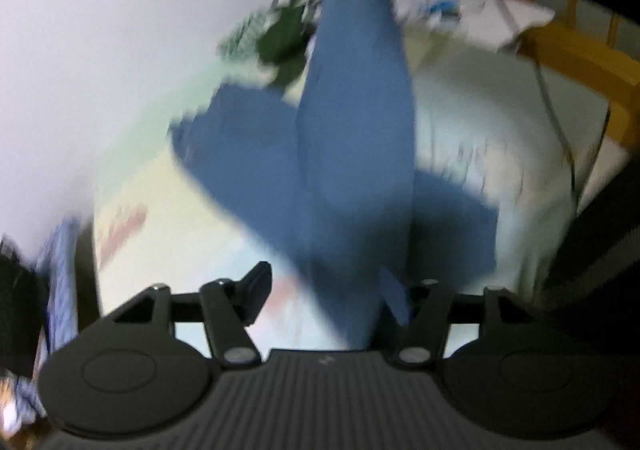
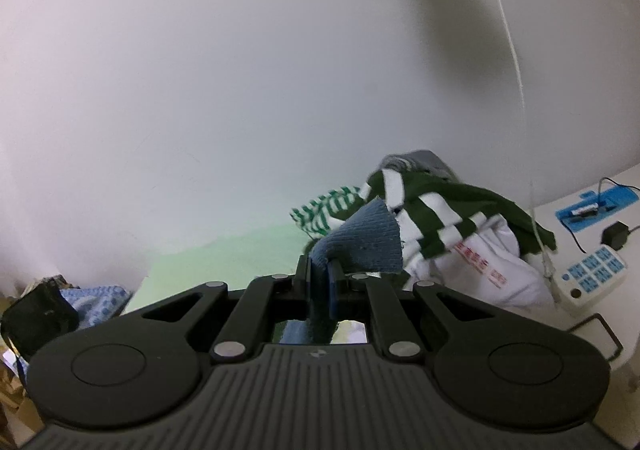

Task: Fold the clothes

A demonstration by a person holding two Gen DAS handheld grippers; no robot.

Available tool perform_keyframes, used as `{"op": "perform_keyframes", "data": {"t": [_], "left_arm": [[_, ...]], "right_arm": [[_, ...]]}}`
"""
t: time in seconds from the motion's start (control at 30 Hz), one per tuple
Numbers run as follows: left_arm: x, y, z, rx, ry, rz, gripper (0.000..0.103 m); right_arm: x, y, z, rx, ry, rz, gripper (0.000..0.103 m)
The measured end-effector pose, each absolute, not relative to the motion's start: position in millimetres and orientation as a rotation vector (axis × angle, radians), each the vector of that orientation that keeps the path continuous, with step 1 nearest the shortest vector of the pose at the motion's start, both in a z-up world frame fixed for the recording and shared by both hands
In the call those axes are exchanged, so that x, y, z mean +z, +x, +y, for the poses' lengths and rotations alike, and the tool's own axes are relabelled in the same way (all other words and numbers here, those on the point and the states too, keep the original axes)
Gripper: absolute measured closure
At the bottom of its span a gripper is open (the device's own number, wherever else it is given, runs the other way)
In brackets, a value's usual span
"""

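Between the right gripper's [image 2: 320, 282] pinching jaws sits a blue ribbed cloth garment [image 1: 356, 137], hanging lengthwise toward the left gripper [image 1: 326, 290], whose spread jaws straddle it without pressing.

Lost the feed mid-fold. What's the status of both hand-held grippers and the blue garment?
Right hand-held gripper shut on blue garment. Left hand-held gripper open, garment hanging past it. Striped clothes pile behind, not blocking.

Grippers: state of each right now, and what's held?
Left gripper: open, blue cloth between the fingers but not pinched.
Right gripper: shut on a corner of the blue cloth.
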State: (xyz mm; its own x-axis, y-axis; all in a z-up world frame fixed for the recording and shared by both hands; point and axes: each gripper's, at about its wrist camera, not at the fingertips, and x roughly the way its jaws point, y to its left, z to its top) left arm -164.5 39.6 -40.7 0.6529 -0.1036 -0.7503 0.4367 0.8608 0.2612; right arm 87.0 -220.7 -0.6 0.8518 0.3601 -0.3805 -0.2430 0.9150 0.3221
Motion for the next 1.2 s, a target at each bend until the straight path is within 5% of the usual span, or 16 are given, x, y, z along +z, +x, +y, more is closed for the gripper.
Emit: {"op": "perform_keyframes", "data": {"t": [0.47,0.6,0.77,1.2], "left_arm": [[-108.6,-93.6,-17.4,-0.332,0.363,0.82,0.043],[-121.0,-89.1,-11.5,-0.311,0.336,0.87,0.078],[-109.5,-98.2,6.7,-0.307,0.251,0.844,0.095],[-105.9,-99.2,70.4,-0.33,0.015,0.877,0.096]], "right_arm": [[30.0,81.9,-173.3,0.41,0.201,0.386,0.095],[34.1,84.6,-160.9,0.425,0.208,0.383,0.095],[41.5,93.6,-144.5,0.442,0.211,0.364,0.095],[7.8,161.1,-47.3,0.475,0.229,0.481,0.095]]}}
